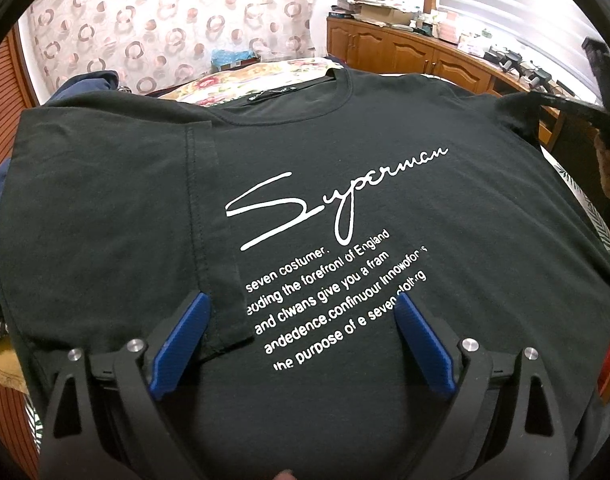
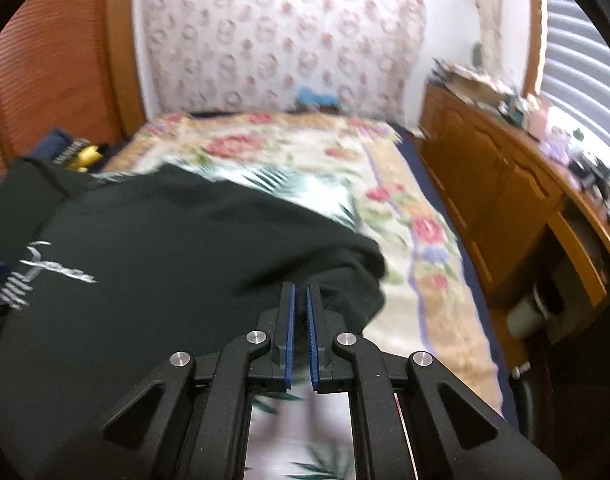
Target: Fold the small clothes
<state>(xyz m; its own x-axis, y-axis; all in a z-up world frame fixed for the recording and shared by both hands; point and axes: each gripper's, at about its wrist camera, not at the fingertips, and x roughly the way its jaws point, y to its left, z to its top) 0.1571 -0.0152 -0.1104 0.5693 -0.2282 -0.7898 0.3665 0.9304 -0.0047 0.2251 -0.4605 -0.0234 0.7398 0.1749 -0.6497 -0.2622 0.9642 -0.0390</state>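
Left wrist view: we see the black T-shirt point(image 1: 345, 208) spread front-up on the bed, white "Superman" print facing us, one sleeve point(image 1: 209, 216) folded in over the chest.
Left tongs point(image 1: 301, 304): we hold them wide apart just above the shirt's lower print, gripping nothing.
Right tongs point(image 2: 300, 292): blue pads drawn together on the shirt's other sleeve point(image 2: 345, 276); from the left wrist view we see that sleeve lifted off the bed at the shirt's far corner.
Right hand point(image 1: 607, 160): visible beside the shirt's raised corner.
Bed point(image 2: 385, 184): floral cover lies beyond the shirt's collar.
Cabinet point(image 2: 505, 184): wooden, standing beside the bed, away from the shirt.
Blur: the right wrist view is smeared.
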